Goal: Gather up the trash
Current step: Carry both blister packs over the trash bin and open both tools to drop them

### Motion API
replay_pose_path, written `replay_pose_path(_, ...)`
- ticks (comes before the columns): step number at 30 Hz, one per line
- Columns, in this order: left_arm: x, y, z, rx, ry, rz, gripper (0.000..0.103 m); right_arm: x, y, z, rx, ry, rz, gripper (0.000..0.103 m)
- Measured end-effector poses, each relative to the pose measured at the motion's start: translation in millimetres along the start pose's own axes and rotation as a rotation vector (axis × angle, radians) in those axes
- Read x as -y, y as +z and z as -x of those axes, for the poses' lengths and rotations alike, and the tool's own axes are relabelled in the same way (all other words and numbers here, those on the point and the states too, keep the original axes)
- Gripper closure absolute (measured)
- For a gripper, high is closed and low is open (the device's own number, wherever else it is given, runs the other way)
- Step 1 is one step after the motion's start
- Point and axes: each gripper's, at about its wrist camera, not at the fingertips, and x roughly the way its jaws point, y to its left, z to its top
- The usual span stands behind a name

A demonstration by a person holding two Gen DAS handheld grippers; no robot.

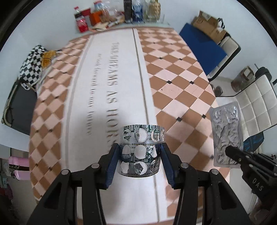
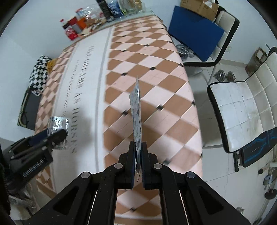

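Note:
My left gripper [image 1: 140,152] is shut on an empty printed pill blister sheet [image 1: 141,138], bowed between the blue pads and held above the table. It also shows in the right wrist view [image 2: 58,129] at the left, in the left gripper [image 2: 57,136]. My right gripper [image 2: 138,152] is shut on a crumpled silver foil blister pack [image 2: 136,110], held edge-on and upright above the table. In the left wrist view that foil pack [image 1: 226,135] shows flat-on at the right, held by the right gripper [image 1: 232,151].
The table wears a brown and pink checkered cloth [image 1: 173,77] with a white lettered band [image 1: 107,83]. Bottles and snack packages [image 1: 110,15] crowd the far end. White chairs [image 2: 242,110] stand to the right, one with a blue board [image 2: 193,29]. A checkered bag [image 1: 32,62] lies left.

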Motion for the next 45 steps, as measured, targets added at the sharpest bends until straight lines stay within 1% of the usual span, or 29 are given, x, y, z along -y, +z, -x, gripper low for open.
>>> replay_pose_path(1,-7,-13,12,0.017,-0.001,-0.001,0.058,-8,-13,9,0.012,0.004,0.002,0.097)
replay_pose_path(3,-20,-28,21,0.038,-0.006,-0.005,0.058,-22,-38,24,0.036,0.011,0.002,0.097)
replay_pose_path(6,-40,-69,43,0.066,-0.02,-0.021,0.058,-45,-85,47,0.065,0.022,-0.005,0.097)
replay_pose_path(8,-51,-96,54,0.071,-0.028,-0.031,0.058,-61,-120,59,0.078,0.023,-0.011,0.097)
replay_pose_path(9,-56,-111,59,0.07,-0.033,-0.035,0.058,-71,-143,65,0.081,0.022,-0.018,0.097)
replay_pose_path(14,-83,-187,70,0.022,-0.063,-0.047,0.058,-102,-238,73,0.051,0.024,-0.052,0.097)
replay_pose_path(15,-89,-203,69,0.0,-0.068,-0.043,0.058,-109,-262,71,0.03,0.033,-0.069,0.097)
replay_pose_path(20,-110,-268,42,-0.121,-0.092,-0.022,0.058,-123,-347,48,-0.078,0.051,-0.105,0.097)
replay_pose_path(23,-120,-305,12,-0.203,-0.102,0.003,0.058,-124,-393,19,-0.159,0.062,-0.131,0.097)
replay_pose_path(24,-122,-314,1,-0.226,-0.108,0.01,0.058,-124,-402,9,-0.18,0.065,-0.14,0.097)
replay_pose_path(25,-123,-326,-18,-0.259,-0.112,0.02,0.058,-123,-416,-6,-0.212,0.064,-0.146,0.097)
replay_pose_path(27,-125,-340,-45,-0.3,-0.126,0.038,0.058,-116,-439,-38,-0.263,0.063,-0.164,0.097)
replay_pose_path(31,-123,-362,-126,-0.374,-0.158,0.079,0.058,-100,-470,-105,-0.312,0.029,-0.18,0.097)
replay_pose_path(35,-116,-380,-218,-0.441,-0.171,0.093,0.058,-75,-485,-182,-0.334,-0.009,-0.199,0.097)
replay_pose_path(36,-115,-383,-241,-0.458,-0.17,0.099,0.058,-65,-489,-207,-0.341,-0.009,-0.213,0.097)
replay_pose_path(39,-114,-394,-294,-0.481,-0.167,0.112,0.056,-47,-496,-264,-0.368,-0.008,-0.228,0.097)
replay_pose_path(40,-113,-397,-307,-0.488,-0.166,0.114,0.054,-43,-497,-279,-0.375,-0.007,-0.227,0.097)
replay_pose_path(41,-113,-400,-323,-0.496,-0.165,0.119,0.054,-39,-500,-297,-0.384,-0.013,-0.221,0.097)
replay_pose_path(45,-119,-410,-359,-0.521,-0.175,0.126,0.047,-35,-496,-356,-0.405,-0.01,-0.177,0.097)
